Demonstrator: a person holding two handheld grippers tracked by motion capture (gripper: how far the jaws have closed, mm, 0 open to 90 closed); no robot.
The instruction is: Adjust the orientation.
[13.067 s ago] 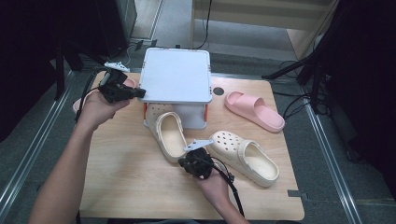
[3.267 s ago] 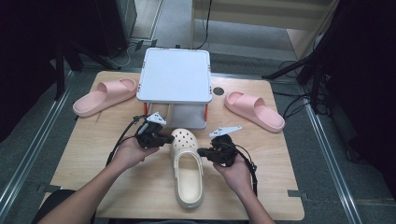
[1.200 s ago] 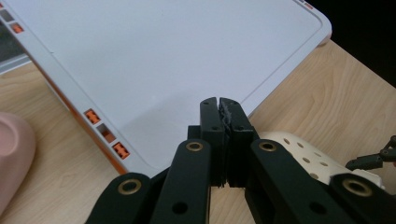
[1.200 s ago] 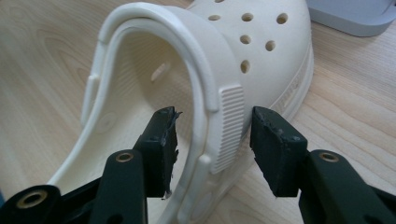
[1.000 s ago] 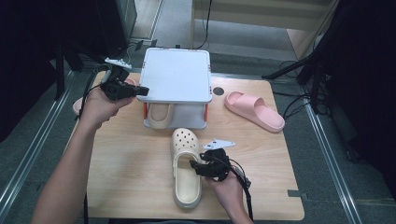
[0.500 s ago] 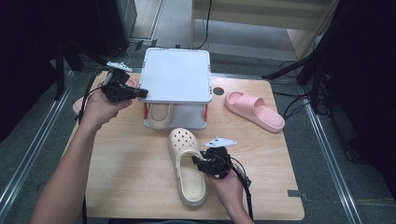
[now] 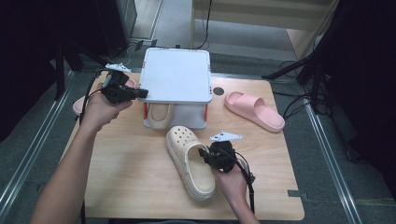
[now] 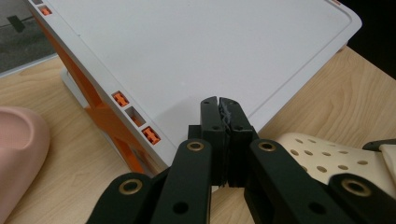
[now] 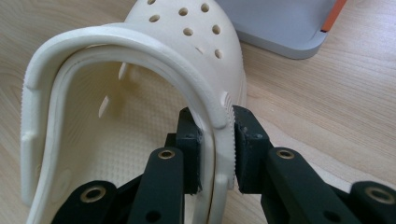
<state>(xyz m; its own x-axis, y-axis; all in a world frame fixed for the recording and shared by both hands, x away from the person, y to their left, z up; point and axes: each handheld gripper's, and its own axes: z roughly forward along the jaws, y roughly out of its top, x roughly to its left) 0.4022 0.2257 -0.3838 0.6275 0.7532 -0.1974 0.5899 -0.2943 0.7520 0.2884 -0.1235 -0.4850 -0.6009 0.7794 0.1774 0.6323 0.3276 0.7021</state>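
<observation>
On the near worktop (image 7: 116,186), the right hand-held gripper (image 7: 204,155) is closing its jaws on the side wall of the cream clog (image 7: 189,161) (its mate is already lying in the box (image 7: 175,116)). Farther back, the left hand-held gripper (image 7: 142,93), pinched together, is holding up the lid (image 7: 176,74); loading the second clog is remaining.

On the tabletop (image 7: 130,186), the clog (image 7: 189,161) lies at six o'clock of the box (image 7: 176,84), a slide (image 7: 254,109) at three o'clock.
</observation>
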